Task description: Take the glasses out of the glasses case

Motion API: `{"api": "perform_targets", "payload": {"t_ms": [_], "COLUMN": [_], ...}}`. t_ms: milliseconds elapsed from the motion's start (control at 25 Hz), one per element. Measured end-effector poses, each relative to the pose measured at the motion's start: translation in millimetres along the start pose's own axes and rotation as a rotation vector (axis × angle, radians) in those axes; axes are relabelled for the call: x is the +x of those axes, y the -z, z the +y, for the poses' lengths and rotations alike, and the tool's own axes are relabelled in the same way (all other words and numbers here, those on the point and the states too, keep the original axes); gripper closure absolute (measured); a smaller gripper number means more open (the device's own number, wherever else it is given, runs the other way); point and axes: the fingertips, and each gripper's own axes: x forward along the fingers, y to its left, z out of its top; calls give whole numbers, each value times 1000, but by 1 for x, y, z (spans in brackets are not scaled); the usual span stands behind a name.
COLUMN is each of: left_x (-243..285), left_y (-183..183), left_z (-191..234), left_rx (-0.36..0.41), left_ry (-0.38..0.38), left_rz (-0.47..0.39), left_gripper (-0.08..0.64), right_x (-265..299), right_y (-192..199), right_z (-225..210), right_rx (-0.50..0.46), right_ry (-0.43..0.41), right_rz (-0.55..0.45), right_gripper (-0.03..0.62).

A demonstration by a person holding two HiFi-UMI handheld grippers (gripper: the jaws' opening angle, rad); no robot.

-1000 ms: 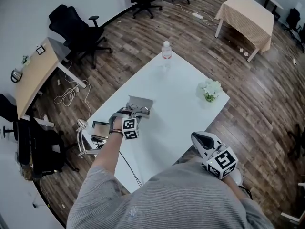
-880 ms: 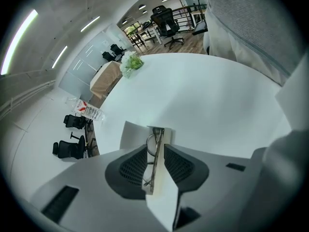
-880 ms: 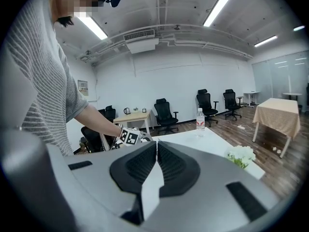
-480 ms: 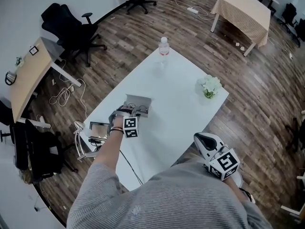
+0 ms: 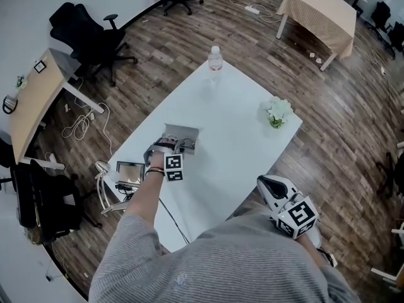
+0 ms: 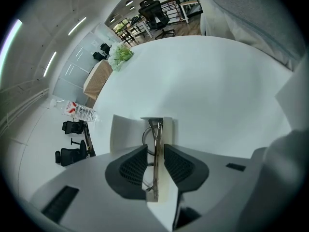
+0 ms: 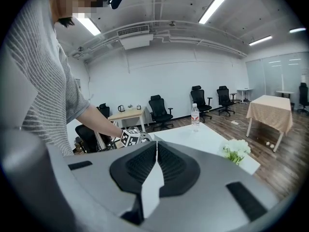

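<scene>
Left claw: the left claw point(image 6: 154, 151) is clamped on the thin metal frame of the glasses point(image 6: 155, 132), the pads pinching it edge-on.
Glasses: they sit over the open case point(image 6: 123, 131), whose lid stands up to one side. Whether they have lifted clear of the tray cannot be told.
Case: the case lies on the worktop point(image 5: 240, 125) close to its left edge, toward the near corner, and nothing holds it down.
Right claw: the right claw point(image 7: 155, 153) has its jaws together on nothing and hangs off the worktop's near edge, well apart from the case.
Risk, slip: the grip is on a narrow wire, so the frame could probably pivot or slide out between the pads if the lift is jerky.
Risk, bend: squeezing harder to stop that could bend the frame or stress a lens.
Risk, drag: if an arm of the glasses catches on the tray or the lid, the light case would likely be pulled along and, being so near the left edge, could go over it.
Risk, lid: the lid may fall shut on the glasses midway.
Clearances: the bottle point(image 5: 215, 59) at the far corner and the flowers point(image 5: 278, 113) by the right corner are well apart and pose no danger.
</scene>
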Motion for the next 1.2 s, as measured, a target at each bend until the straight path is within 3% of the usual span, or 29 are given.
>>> {"api": "perform_targets", "payload": {"t_ms": [320,520,880,1200], "left_x": [2,3,1,-11], "left_y": [0,0,-2,1], "left_z": [2,-5,-1,25], "left_rx": [28,58,14,-73], "left_ry": [2,33,6,-106], "left_rz": [-2,0,25,28], "left_gripper": [450,494,528,528], "right_x": [4,5,5,4], "right_y": [-6,-2,-7,-1], "right_z": [-1,1,4,-3], "right_rx": [-18,-7,-23,1], "right_ry": [-3,-7,-18,2], "right_rz": [10,4,18,-6], "right_gripper": [575,575,575,575]}}
